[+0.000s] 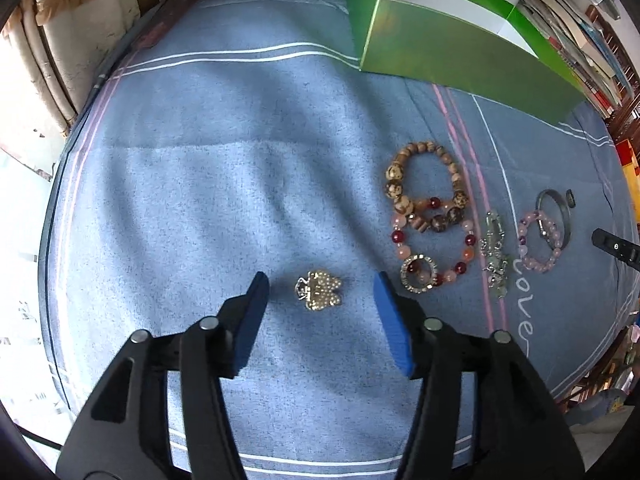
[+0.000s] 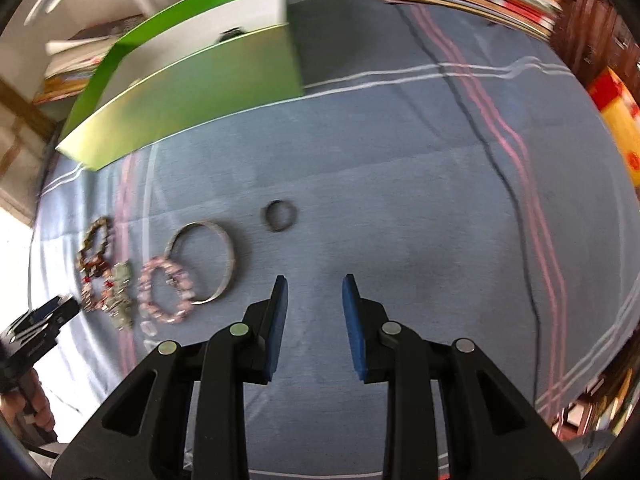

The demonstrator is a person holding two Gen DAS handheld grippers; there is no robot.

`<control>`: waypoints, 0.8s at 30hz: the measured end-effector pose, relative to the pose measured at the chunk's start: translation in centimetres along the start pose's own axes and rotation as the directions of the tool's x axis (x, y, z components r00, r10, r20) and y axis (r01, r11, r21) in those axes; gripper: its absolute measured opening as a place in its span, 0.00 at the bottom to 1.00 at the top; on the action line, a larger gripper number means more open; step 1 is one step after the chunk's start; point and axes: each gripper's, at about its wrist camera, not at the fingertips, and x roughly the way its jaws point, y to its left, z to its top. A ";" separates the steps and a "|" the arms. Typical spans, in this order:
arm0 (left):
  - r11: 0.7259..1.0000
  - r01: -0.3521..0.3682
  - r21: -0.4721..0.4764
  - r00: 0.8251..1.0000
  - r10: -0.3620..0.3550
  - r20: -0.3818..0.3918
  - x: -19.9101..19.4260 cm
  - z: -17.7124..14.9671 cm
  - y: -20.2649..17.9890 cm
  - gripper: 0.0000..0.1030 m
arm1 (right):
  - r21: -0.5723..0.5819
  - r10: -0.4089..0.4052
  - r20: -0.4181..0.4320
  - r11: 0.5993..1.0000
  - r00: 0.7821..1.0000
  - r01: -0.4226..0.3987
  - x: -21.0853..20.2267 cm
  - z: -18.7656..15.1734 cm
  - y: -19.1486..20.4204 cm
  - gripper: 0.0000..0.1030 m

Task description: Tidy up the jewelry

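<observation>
Blue cloth with white and pink stripes (image 1: pixel 192 168) covers the counter, books stacked along its far edge. An open green cardboard box (image 1: pixel 452 52) stands at the back. In front of it lie a brown wooden bead bracelet (image 1: pixel 420 184), a plain silver bangle (image 2: pixel 208 260), a pink bead bracelet (image 2: pixel 166 296) and a small dark ring (image 2: pixel 280 215). Left tongs (image 1: pixel 320 292) are released, straddling without touching a pearl-studded hair claw (image 1: pixel 319 290). Right tongs (image 2: pixel 314 298) hover part-open and empty.

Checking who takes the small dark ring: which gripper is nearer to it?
Right. The right gripper is just short of the ring; the left gripper is beyond the bracelets.
</observation>
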 end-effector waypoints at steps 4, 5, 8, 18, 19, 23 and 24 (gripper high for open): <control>1.000 -0.003 0.016 1.000 0.003 -0.008 0.1 -0.1 -0.2 0.56 | -0.092 0.019 -0.001 0.996 1.000 -0.019 0.6 0.3 2.8 0.28; 1.000 -0.005 0.023 1.000 0.005 -0.009 0.2 0.0 -0.5 0.57 | -0.108 0.018 0.001 0.994 1.000 -0.018 0.9 0.5 3.5 0.28; 0.999 -0.005 0.031 1.000 0.005 -0.009 0.4 0.0 -1.0 0.57 | -0.136 0.015 -0.004 0.991 1.000 -0.015 1.7 1.2 5.2 0.28; 0.998 -0.037 0.054 0.999 0.036 0.037 0.1 -0.5 -0.5 0.35 | -0.206 -0.071 -0.004 0.976 0.997 0.068 3.0 1.3 7.3 0.06; 0.998 -0.035 0.051 0.999 0.032 0.042 0.1 -0.5 -0.4 0.28 | -0.203 -0.066 -0.004 0.977 0.998 0.064 2.9 1.3 7.3 0.05; 0.999 -0.022 0.028 0.998 0.021 0.053 -0.1 -0.2 0.2 0.22 | -0.183 -0.055 0.015 0.981 0.998 0.056 2.1 0.8 6.6 0.04; 1.000 -0.017 0.021 0.998 0.016 0.055 -0.2 -0.2 0.4 0.22 | -0.176 -0.055 0.028 0.983 0.998 0.059 1.7 0.9 6.4 0.04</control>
